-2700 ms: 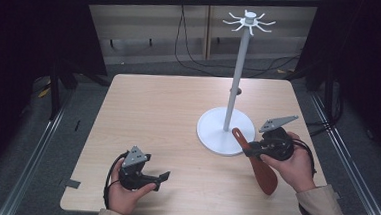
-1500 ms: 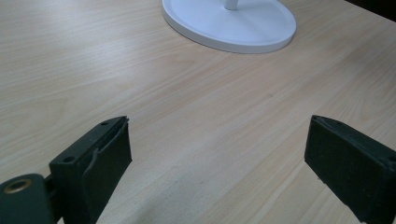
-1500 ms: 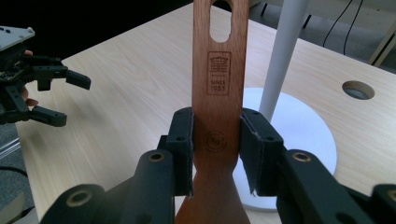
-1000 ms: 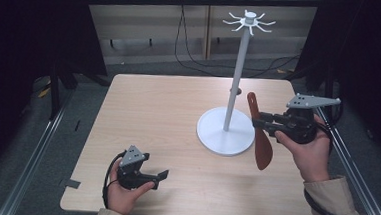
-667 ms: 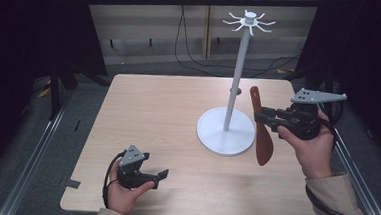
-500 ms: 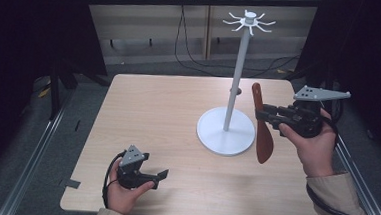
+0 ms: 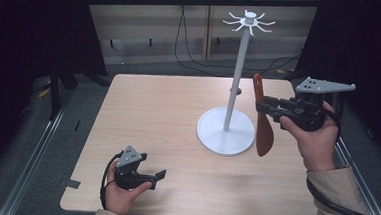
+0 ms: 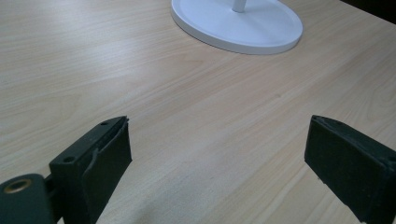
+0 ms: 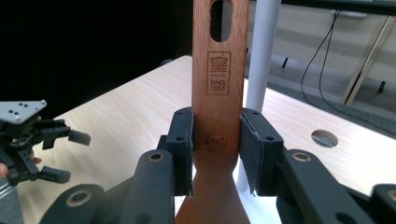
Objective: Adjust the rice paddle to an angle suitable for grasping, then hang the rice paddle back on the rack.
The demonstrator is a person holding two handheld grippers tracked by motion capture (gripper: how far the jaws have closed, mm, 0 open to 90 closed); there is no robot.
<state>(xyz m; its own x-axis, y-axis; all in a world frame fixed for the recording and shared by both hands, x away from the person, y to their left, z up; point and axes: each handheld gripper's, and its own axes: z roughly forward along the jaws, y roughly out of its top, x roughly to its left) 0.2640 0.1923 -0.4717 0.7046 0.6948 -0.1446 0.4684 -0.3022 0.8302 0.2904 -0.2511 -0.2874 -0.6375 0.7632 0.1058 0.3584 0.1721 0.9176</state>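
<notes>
Now the right gripper (image 7: 271,106), jaws clamped on the wooden spatula (image 7: 262,117), holds it upright beside the white stand (image 7: 236,80); raise the handle slot squarely toward a top hook (image 7: 249,22). Left gripper (image 7: 146,176) rests wide-jawed on the surface (image 7: 168,111).

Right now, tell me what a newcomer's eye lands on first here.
The reddish wooden spatula held upright, clear of the table, in the right gripper beside the tall white hook stand at the table's far right. Then the left gripper, open and holding nothing, low at the near edge.
</notes>
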